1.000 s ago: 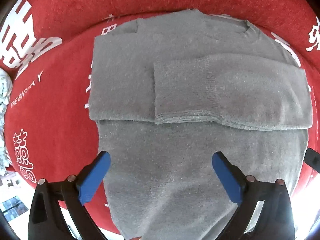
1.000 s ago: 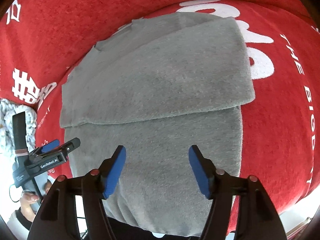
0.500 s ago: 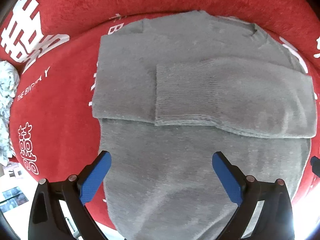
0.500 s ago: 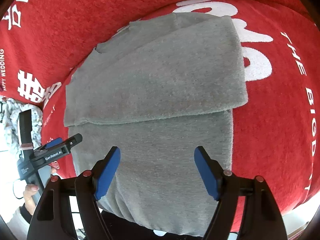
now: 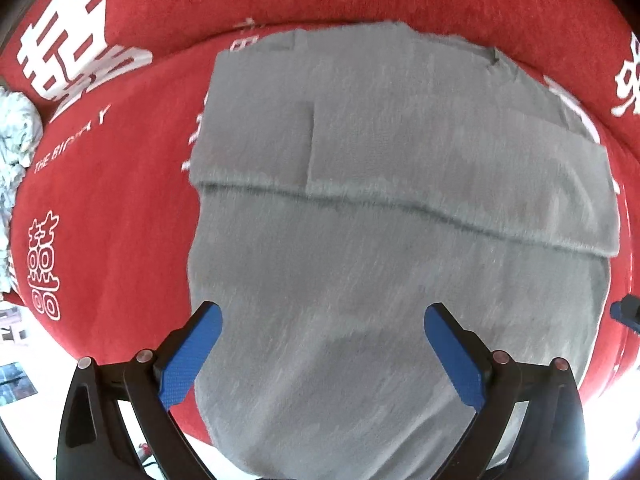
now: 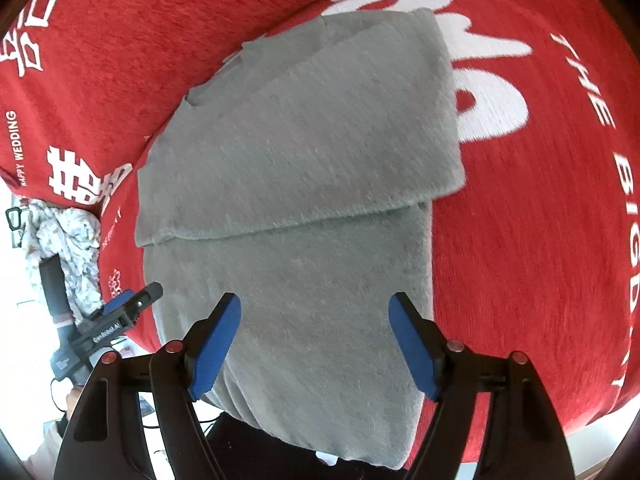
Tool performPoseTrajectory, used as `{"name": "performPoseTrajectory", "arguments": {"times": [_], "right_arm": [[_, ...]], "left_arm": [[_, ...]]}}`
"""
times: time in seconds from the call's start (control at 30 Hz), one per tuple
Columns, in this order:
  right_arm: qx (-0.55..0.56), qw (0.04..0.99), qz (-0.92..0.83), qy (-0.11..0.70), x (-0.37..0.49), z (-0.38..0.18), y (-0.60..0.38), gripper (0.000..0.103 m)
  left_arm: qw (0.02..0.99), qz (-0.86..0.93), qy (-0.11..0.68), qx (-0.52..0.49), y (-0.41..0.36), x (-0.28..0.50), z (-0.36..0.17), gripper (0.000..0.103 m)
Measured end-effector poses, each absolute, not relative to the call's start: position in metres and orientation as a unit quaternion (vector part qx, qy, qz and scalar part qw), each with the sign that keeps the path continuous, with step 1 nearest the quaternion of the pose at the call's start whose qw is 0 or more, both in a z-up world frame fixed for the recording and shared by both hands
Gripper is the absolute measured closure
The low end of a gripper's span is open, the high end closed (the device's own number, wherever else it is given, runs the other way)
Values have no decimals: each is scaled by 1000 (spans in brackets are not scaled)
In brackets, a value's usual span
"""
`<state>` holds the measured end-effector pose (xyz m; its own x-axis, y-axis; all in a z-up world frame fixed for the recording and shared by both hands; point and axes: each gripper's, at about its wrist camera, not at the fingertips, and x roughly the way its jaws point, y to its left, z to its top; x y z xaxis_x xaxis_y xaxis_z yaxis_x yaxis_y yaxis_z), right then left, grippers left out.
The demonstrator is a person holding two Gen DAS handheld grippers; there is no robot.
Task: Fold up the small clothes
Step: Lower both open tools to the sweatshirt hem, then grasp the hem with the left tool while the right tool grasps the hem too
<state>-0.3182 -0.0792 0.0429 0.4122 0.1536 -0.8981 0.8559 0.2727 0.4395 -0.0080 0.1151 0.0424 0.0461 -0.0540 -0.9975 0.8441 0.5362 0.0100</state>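
I am looking down at a red cloth that is covering the whole work surface. White lettering is running across it: large Chinese characters are sitting at the far left, and English words reading "HAPPY WEDDING" are showing in the right wrist view. More words, "THE BIG", are curving down the right side there. A crumpled pale patterned fabric is lying at the left edge of the red cloth, partly hanging off it.
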Motion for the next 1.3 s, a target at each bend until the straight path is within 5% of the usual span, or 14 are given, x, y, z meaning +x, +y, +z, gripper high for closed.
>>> {"name": "performPoseTrajectory", "arguments": {"times": [0.63,1.23,1.3], "right_arm": [[597,606,-245,466,-374,12,49,23],[618,543,-232,519,-397,-94,124,23],[631,545,-229,503,-398,-92,127,34]], "left_arm": [[593,-381,631,325,229,-9,19,1],[501,-394,689,346,318,-23,-61,1],[499,-398,684,353,319,-29,-59,7]]}}
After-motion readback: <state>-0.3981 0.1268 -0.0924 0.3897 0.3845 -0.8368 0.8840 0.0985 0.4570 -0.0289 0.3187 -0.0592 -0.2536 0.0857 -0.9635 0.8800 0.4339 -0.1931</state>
